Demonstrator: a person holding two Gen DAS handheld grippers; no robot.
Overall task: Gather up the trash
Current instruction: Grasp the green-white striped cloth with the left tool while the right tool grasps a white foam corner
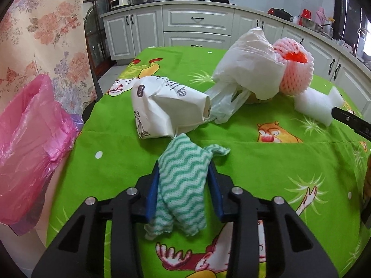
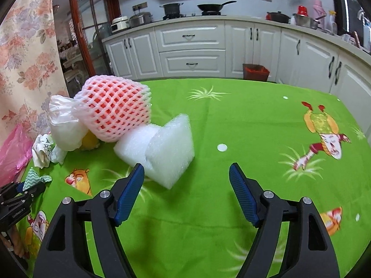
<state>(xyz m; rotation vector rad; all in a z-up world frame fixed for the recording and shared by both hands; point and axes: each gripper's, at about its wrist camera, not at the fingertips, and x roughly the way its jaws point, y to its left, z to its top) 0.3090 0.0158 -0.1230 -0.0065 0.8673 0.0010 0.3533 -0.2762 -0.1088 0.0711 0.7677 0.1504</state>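
Left wrist: left gripper point(image 1: 185, 176) clamps the wavy green cloth point(image 1: 183, 185); right gripper point(image 2: 186, 180) gapes wide, holding nothing.

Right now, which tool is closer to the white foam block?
Right. The right tool is open just short of the foam block, its left finger beside it. The left tool holds the cloth, well away from it.

The left claw point(image 1: 184, 176) points steeply down, its 2 blue pads point(image 1: 151, 194) pressed on a wavy green-and-white cloth point(image 1: 183, 185). The right claw point(image 2: 186, 173) tilts down too, jaws wide apart, holding nothing.
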